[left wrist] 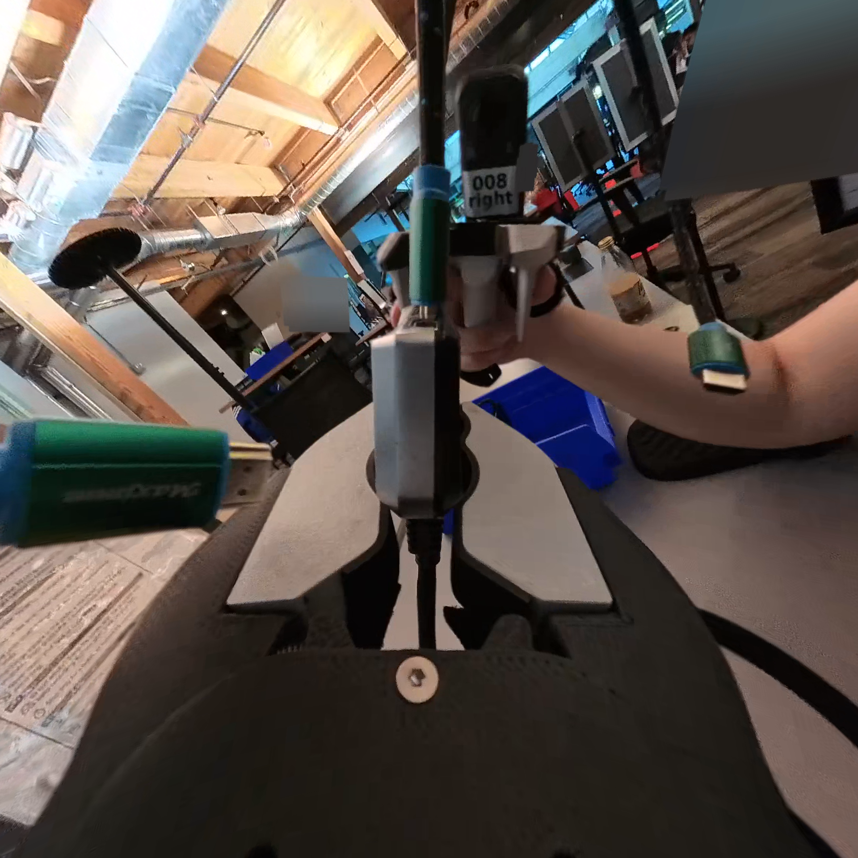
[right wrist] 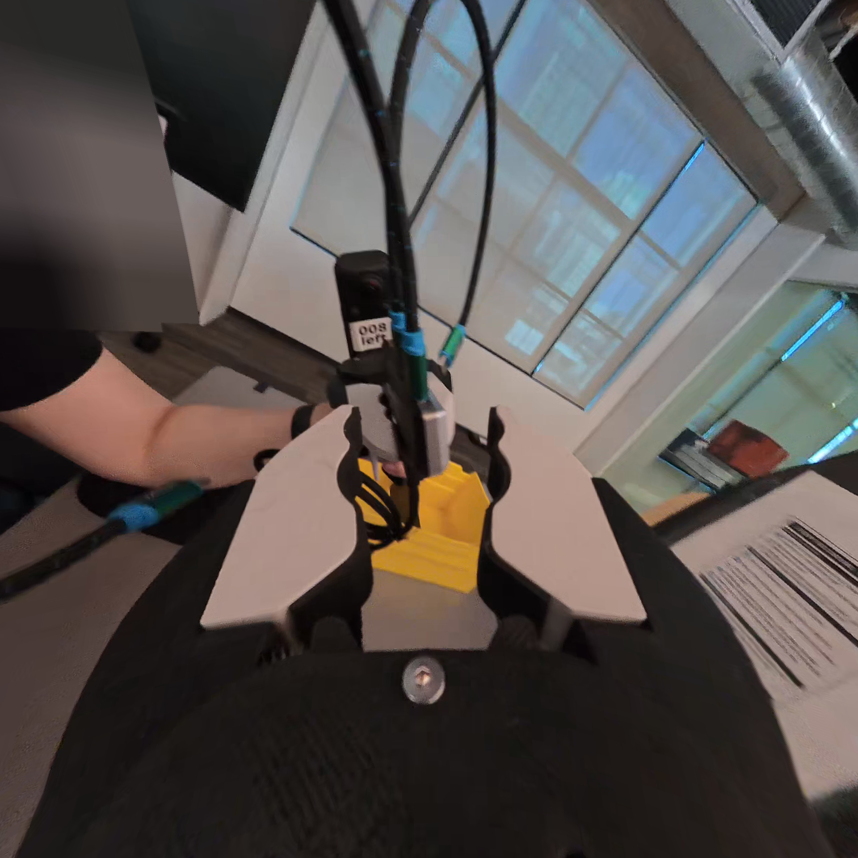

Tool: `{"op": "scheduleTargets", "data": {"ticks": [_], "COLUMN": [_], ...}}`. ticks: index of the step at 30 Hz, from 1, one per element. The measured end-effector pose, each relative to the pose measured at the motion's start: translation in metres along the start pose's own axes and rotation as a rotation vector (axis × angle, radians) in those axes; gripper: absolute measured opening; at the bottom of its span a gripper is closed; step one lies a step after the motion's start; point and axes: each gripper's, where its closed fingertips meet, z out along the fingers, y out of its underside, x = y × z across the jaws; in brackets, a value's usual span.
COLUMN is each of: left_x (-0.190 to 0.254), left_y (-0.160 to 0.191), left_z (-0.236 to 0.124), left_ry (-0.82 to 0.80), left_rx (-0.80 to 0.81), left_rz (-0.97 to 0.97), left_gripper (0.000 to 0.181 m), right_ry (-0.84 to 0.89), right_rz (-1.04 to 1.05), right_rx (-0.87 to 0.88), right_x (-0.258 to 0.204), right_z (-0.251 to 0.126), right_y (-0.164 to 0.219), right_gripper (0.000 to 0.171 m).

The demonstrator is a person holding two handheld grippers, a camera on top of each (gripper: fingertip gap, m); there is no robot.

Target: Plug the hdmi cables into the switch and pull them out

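Switch [left wrist: 408, 418]: held mid-air, pinched in the left gripper [left wrist: 420, 469] — small, rigid, light by the look.
Plug [left wrist: 428, 253]: seated in the switch's far end; grip its stiff green shell (not the cable).
Right gripper [right wrist: 422, 464]: spread, empty.

Left gripper [left wrist: 420, 469] clamps tight (held aloft); right gripper [right wrist: 422, 457] gapes.

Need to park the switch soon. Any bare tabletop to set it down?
Bare table right of the left gripper, between the blue bin and the black cable. Crowded: printed sheets and a loose plug on the left; ahead, the yellow bin and dangling cables around the switch.
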Motion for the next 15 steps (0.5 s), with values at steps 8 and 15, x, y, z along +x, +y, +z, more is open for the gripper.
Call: {"op": "scheduleTargets", "data": {"ticks": [8, 15], "left_x": [0.010, 0.024], "left_y": [0.015, 0.018], "left_z": [0.011, 0.018], "left_ry": [0.075, 0.137], "left_rx": [0.000, -0.015], "left_rz": [-0.102, -0.150], "left_gripper": [0.021, 0.021], "right_ry": [0.003, -0.068], "right_rz": [-0.007, 0.011], "right_rx": [-0.001, -0.086], "right_x": [-0.003, -0.014], "right_z": [0.016, 0.017], "right_y": [0.020, 0.042], "right_gripper": [0.047, 0.022]}}
